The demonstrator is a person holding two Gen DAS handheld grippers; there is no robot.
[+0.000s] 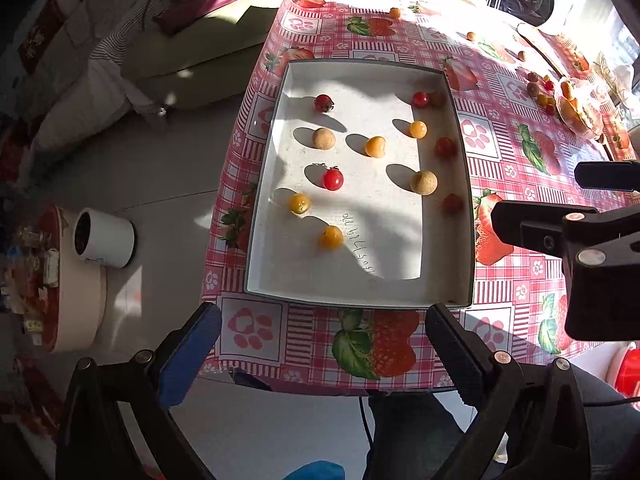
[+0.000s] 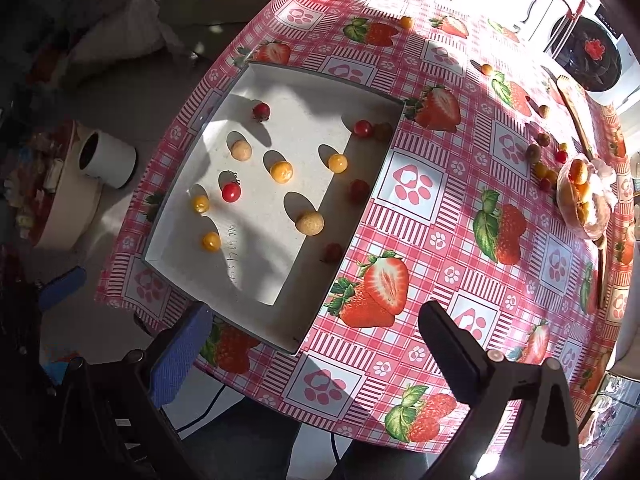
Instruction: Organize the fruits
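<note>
A white tray (image 1: 460, 184) is lying on the table (image 1: 500, 280), holding scattered red cherry tomatoes (image 1: 333, 179), yellow cherry tomatoes (image 1: 299, 203) and tan round fruits (image 1: 423, 182). The left gripper (image 1: 322, 344) and right gripper (image 2: 316, 344) are hovering at the near table edge, jaws spread wide and holding nothing. More small fruits (image 2: 538, 152) are lying well apart beside a bagged heap (image 2: 582, 196) at the far right.
</note>
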